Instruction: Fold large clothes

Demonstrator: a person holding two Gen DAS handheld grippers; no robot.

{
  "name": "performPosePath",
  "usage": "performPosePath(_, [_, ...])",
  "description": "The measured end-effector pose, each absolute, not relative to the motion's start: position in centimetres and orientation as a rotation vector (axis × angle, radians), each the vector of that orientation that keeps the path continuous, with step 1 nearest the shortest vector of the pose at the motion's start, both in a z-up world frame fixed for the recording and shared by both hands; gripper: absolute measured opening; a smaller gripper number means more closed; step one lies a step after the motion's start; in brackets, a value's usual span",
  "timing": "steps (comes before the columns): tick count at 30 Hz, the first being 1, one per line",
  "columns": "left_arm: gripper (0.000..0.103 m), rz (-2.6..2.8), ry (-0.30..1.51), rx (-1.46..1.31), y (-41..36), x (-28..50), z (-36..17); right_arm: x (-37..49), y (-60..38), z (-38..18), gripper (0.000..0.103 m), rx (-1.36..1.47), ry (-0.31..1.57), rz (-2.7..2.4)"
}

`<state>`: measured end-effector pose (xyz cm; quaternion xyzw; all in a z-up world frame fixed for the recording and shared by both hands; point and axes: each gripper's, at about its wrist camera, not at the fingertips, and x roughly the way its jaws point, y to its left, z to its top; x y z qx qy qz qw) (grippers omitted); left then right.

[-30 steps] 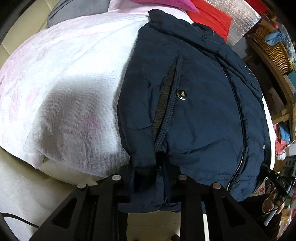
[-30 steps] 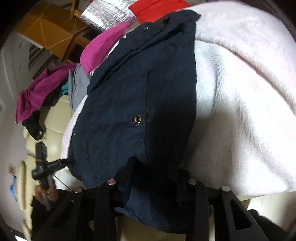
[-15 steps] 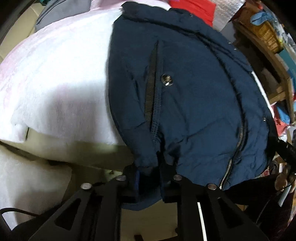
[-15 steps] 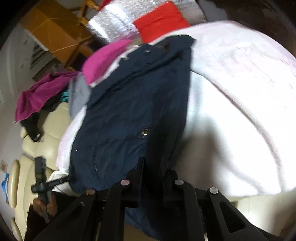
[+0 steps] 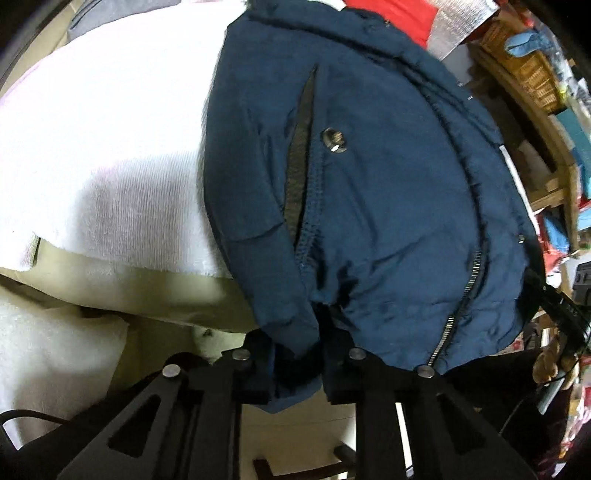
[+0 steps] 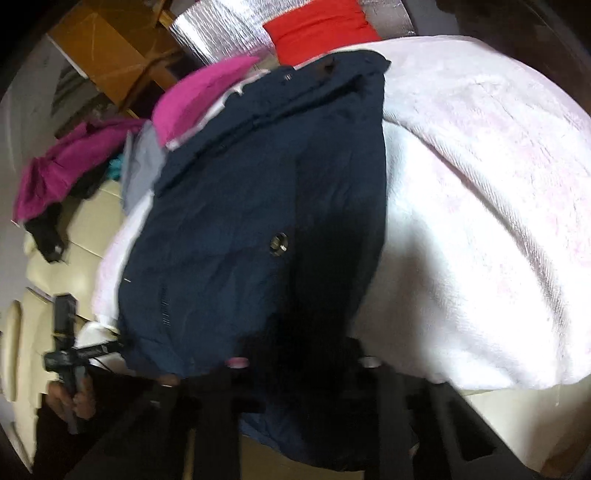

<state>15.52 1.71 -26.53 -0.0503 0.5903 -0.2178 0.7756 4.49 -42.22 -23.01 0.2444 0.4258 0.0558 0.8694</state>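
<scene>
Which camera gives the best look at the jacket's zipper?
The left wrist view: the zipper runs plainly down the navy jacket, its metal teeth sharp near the hem. In the right wrist view the jacket is blurred and shadowed, and no zipper can be made out.

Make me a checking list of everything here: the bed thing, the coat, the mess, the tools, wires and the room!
Surface: white fluffy blanket over a cream cushion.
Job's things: navy padded jacket lies zipper-side up, hem hanging off the near edge.
Clutter: magenta garment, red cloth, grey garment.
Grippers: left tool shut on the jacket hem; right tool shut on it too, partly shadowed.
Cables: black cable by the left tool.
Surroundings: wicker basket on a wooden shelf; silver foil sheet.
</scene>
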Motion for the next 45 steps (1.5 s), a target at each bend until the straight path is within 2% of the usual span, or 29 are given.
performPosePath(4, [0.017,-0.550,1.223,-0.161,2.9,15.2,-24.4,4.2,-42.4,-20.7,0.016,0.538,0.815,0.182])
performPosePath(12, [0.014,-0.687,1.062,-0.291,5.5,17.2,-16.8,6.8,-43.3,-14.8,0.013,0.604,0.618,0.296])
performPosePath(19, [0.013,-0.709,0.968,-0.434,3.5,25.8,-12.9,12.5,-45.6,-12.2,0.012,0.713,0.474,0.264])
performPosePath(26, [0.013,-0.629,0.896,-0.576,1.7,34.4,-13.2,20.3,-49.5,-12.7,0.012,0.803,0.433,0.169])
performPosePath(32, [0.013,-0.468,0.867,-0.641,-1.5,42.2,-17.1,28.0,-52.2,-14.8,0.012,0.851,0.463,0.089])
performPosePath(38, [0.013,-0.407,0.894,-0.675,-1.7,46.5,-19.9,32.4,-54.7,-16.7,0.012,0.887,0.469,0.048])
performPosePath(45, [0.014,-0.408,0.870,-0.615,-3.1,49.5,-18.7,35.0,-55.8,-17.7,0.012,0.903,0.470,0.038])
